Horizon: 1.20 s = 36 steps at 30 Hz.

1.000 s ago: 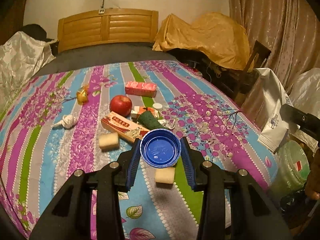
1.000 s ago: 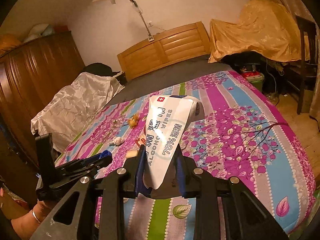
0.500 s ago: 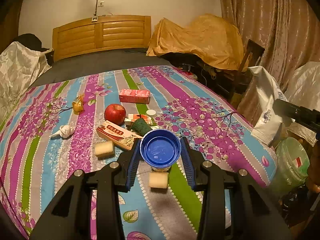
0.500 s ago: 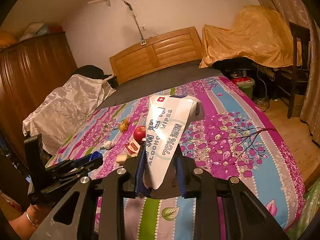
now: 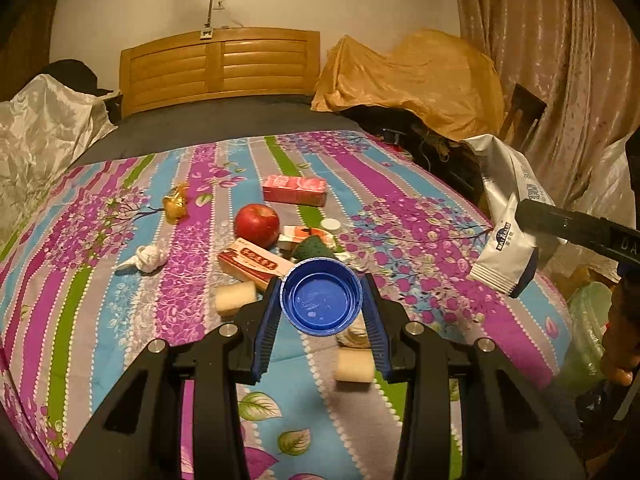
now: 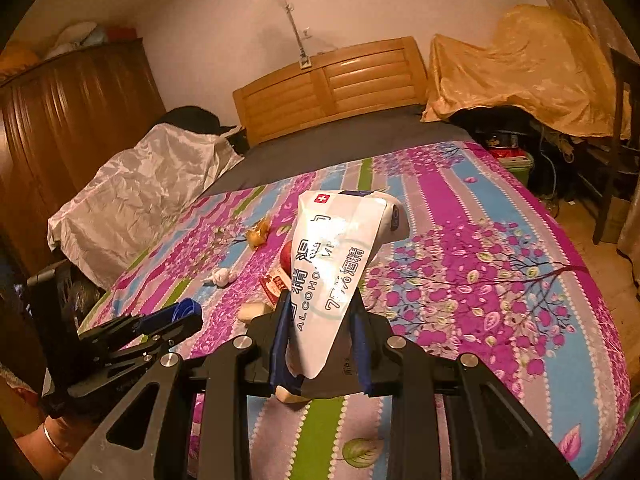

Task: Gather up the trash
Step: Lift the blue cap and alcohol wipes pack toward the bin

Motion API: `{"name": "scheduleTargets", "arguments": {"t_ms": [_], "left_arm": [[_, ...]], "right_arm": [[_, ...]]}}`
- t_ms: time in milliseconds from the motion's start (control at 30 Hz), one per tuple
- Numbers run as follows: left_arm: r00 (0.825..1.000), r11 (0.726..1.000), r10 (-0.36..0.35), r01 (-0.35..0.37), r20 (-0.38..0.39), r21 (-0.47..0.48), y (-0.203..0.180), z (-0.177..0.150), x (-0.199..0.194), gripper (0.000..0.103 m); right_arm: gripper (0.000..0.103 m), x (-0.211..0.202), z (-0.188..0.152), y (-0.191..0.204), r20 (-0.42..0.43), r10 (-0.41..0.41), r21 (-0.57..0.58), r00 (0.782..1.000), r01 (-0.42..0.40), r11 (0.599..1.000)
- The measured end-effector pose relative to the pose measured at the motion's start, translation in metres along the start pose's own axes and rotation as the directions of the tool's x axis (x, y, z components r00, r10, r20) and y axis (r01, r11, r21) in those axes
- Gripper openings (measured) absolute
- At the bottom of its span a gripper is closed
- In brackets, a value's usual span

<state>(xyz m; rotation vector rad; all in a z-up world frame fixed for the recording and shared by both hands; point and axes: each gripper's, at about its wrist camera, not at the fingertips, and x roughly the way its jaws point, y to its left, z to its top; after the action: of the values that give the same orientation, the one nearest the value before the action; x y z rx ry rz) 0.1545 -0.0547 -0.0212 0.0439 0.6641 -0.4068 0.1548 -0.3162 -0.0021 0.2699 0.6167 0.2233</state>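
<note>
My left gripper [image 5: 322,300] is shut on a round blue cap [image 5: 321,298], held above the near part of the bed; the right wrist view shows the same gripper [image 6: 176,316] at the lower left. My right gripper [image 6: 320,344] is shut on a white alcohol wipes packet [image 6: 334,264], which also hangs at the right of the left wrist view [image 5: 506,236]. On the striped bedspread [image 5: 120,280] lie a red apple [image 5: 257,225], a pink box [image 5: 294,189], a red-and-cream box [image 5: 252,262], a crumpled tissue [image 5: 146,258], a gold wrapper [image 5: 175,204] and pale foam pieces [image 5: 235,298].
A green-lined trash bin [image 5: 588,320] stands past the bed's right edge. A wooden headboard [image 5: 220,68] closes the far end. A cloth-covered heap [image 5: 420,80] and a chair [image 5: 524,114] stand at the right, a wardrobe [image 6: 72,120] at the left.
The right gripper has swung across with the wipes packet, which now shows closer in the left wrist view. The left gripper shifted slightly, still gripping the cap.
</note>
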Motion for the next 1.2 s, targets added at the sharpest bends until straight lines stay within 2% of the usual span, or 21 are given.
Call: {"name": "scheduleTargets", "arguments": {"t_ms": [233, 433, 933, 1200], "left_arm": [[1.000, 1.000, 0.019, -0.019, -0.002, 0.001, 0.007, -0.002, 0.002, 0.038], [1.000, 1.000, 0.028, -0.028, 0.010, -0.008, 0.010, 0.000, 0.000, 0.038], [0.999, 0.999, 0.038, -0.038, 0.028, 0.002, 0.004, 0.005, -0.010, 0.038], [0.998, 0.999, 0.044, -0.046, 0.046, 0.030, -0.006, 0.009, -0.018, 0.038]], "right_arm": [[0.029, 0.020, 0.000, 0.008, -0.026, 0.017, -0.016, 1.000, -0.017, 1.000], [0.029, 0.022, 0.002, 0.011, -0.023, 0.021, -0.024, 1.000, -0.022, 0.999], [0.029, 0.006, 0.000, 0.012, -0.006, 0.034, -0.037, 0.999, -0.034, 0.999], [0.029, -0.009, 0.004, 0.013, 0.029, 0.034, -0.040, 0.999, -0.033, 0.999]]}}
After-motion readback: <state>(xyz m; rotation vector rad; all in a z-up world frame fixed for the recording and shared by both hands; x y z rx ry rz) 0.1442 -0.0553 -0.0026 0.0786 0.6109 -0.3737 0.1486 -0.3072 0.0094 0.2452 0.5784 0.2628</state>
